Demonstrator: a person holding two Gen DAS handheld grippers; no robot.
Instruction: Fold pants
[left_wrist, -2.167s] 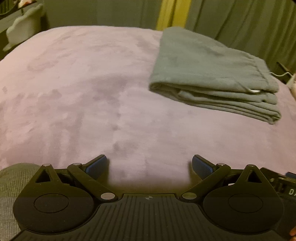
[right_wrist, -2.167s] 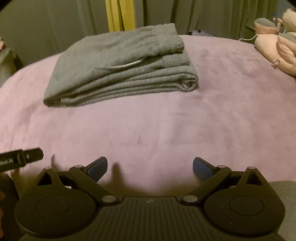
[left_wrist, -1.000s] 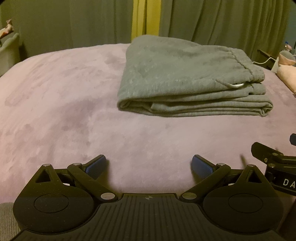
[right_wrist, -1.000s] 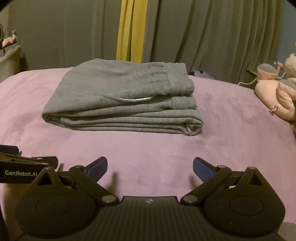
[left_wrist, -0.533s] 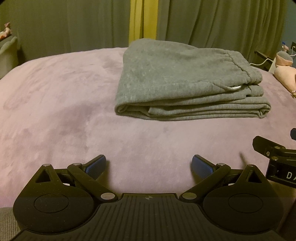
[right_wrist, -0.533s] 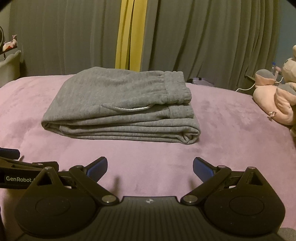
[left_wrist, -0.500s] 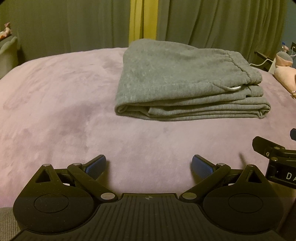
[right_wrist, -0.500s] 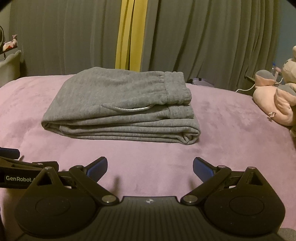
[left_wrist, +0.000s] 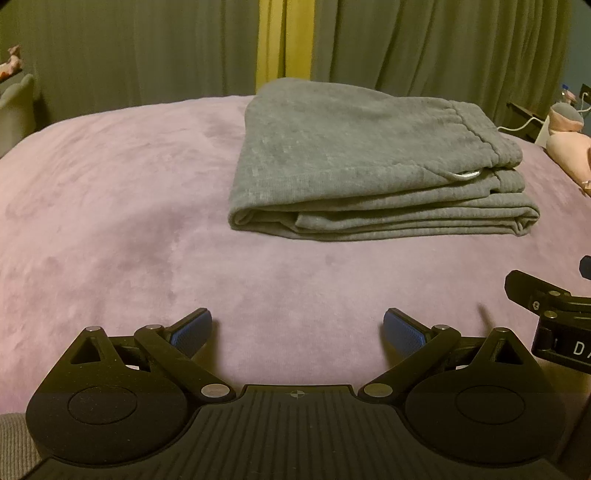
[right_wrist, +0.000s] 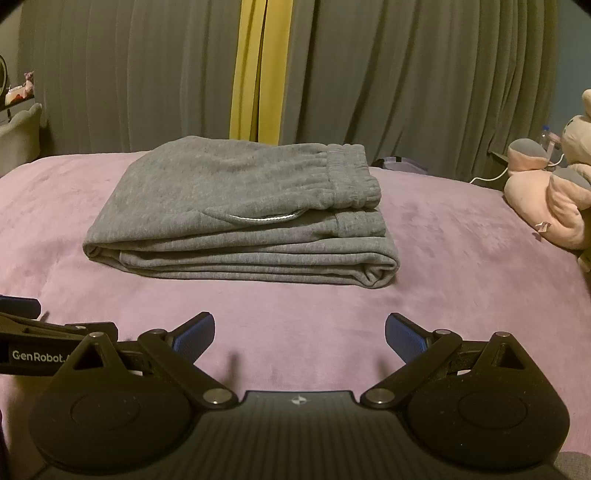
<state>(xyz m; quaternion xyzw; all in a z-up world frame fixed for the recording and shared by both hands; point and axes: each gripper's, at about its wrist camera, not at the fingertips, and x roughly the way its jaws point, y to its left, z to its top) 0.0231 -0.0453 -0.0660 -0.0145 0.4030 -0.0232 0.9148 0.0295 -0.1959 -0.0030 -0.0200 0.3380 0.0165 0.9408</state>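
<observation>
Grey sweatpants (left_wrist: 354, 155) (right_wrist: 236, 206) lie folded in a thick flat stack on the purple bedspread (left_wrist: 110, 206), waistband to the right, a white drawstring loop showing at the front. My left gripper (left_wrist: 297, 328) is open and empty, held well short of the stack, to its front left. My right gripper (right_wrist: 300, 334) is open too, nothing between its blue pads, hovering in front of the stack's near edge. In each wrist view, part of the other gripper shows at the frame's side.
Pink plush toys (right_wrist: 554, 195) sit on the bed's right side with a white cable behind them. Grey curtains with a yellow strip (right_wrist: 258, 70) hang behind the bed. A pale chair back (left_wrist: 16, 99) stands at far left.
Both views have swung level and drawn back slightly, so the folded pants now sit centred and the curtains fill more of the frame. The pants have not moved; both grippers stay open.
</observation>
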